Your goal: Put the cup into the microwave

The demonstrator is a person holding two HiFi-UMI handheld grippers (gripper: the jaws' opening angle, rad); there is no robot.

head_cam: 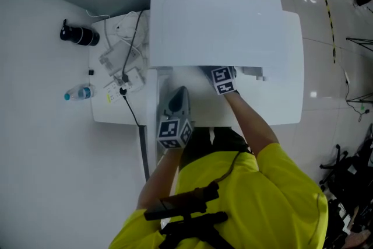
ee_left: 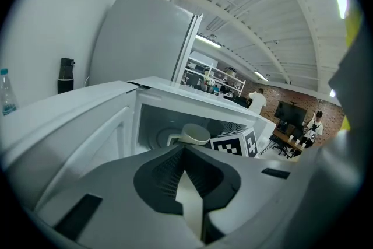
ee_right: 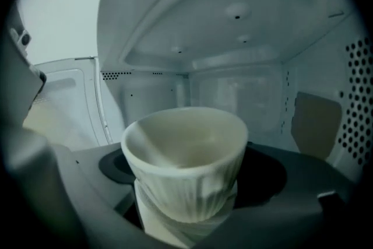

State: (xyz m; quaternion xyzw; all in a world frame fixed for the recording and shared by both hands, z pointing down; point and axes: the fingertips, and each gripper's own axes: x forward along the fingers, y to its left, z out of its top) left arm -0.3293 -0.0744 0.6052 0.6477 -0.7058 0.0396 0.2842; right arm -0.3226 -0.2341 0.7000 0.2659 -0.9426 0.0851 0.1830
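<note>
A cream ribbed cup point(ee_right: 185, 160) sits between the jaws of my right gripper point(ee_right: 186, 210), which is shut on it inside the microwave point(ee_right: 233, 87) cavity, above the dark floor. From above, only the right gripper's marker cube point(head_cam: 223, 80) shows at the front edge of the white microwave point(head_cam: 227, 26); its jaws and the cup are hidden under the top. In the left gripper view the cup point(ee_left: 195, 134) shows in the open cavity beside that cube point(ee_left: 236, 144). My left gripper point(head_cam: 179, 93) hovers in front of the opening, its pads point(ee_left: 169, 175) together with nothing between them. The door point(ee_left: 87, 148) stands open at the left.
A black bottle point(head_cam: 78, 35) and a clear water bottle point(head_cam: 78, 93) lie on the floor left of the white table point(head_cam: 111, 111). A power strip with cables point(head_cam: 125, 70) lies on the table beside the microwave. People stand far off in the room point(ee_left: 256, 101).
</note>
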